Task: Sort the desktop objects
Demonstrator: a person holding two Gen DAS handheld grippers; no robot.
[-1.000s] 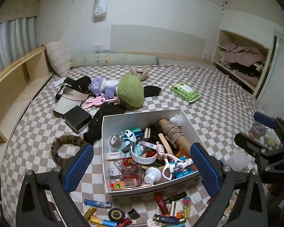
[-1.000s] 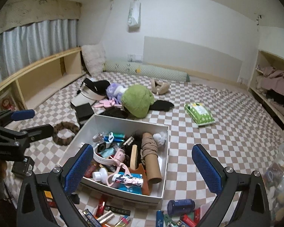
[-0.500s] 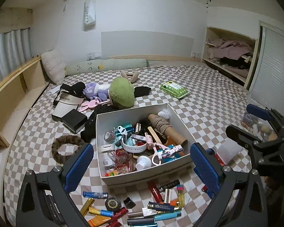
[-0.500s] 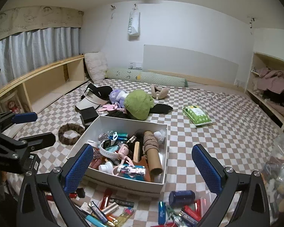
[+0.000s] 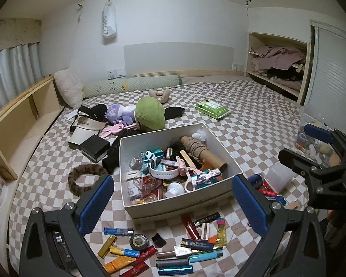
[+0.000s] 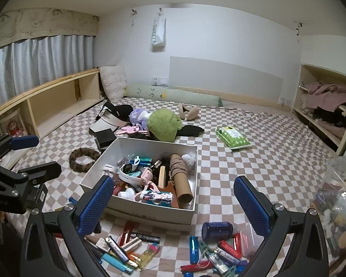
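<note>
- Two claws hang above a bed [image 5: 253, 106] covered in a brown-and-white check sheet, both spread wide with nothing between their blue pads.
- The left claw [image 5: 173, 198] frames a white box [image 5: 173, 204] that sits near the bed's front edge; the right claw [image 6: 173, 198] looks down at the same box [image 6: 150, 212] from the other side.
- The box is heaped with small goods: a cardboard tube [image 5: 205, 153] wound with brown cord along its right wall, a white watch strap [image 5: 165, 174], a pink eyelash curler [image 5: 184, 170] and a white bottle [image 5: 175, 188] among them.
- Lighters [image 5: 118, 231], lipsticks and slim packets lie scattered on the sheet in front of the box; a round black tin [image 5: 139, 241] rests among them.
- In the right wrist view a dark blue can [image 6: 216, 230] lies on its side by more lighters [image 6: 193, 249], just right of the box's front corner.
- Behind the box sit a green cap [image 5: 150, 115], a purple plush toy [image 5: 120, 115], a white visor [image 5: 87, 123] and a black case [image 5: 95, 147]; a furry brown hair band [image 5: 80, 180] lies to the left.
- A green pack of wipes [image 5: 211, 108] lies well apart, toward the headboard.
- A clear bag [image 6: 336, 198] of oddments stands at the right edge.
</note>
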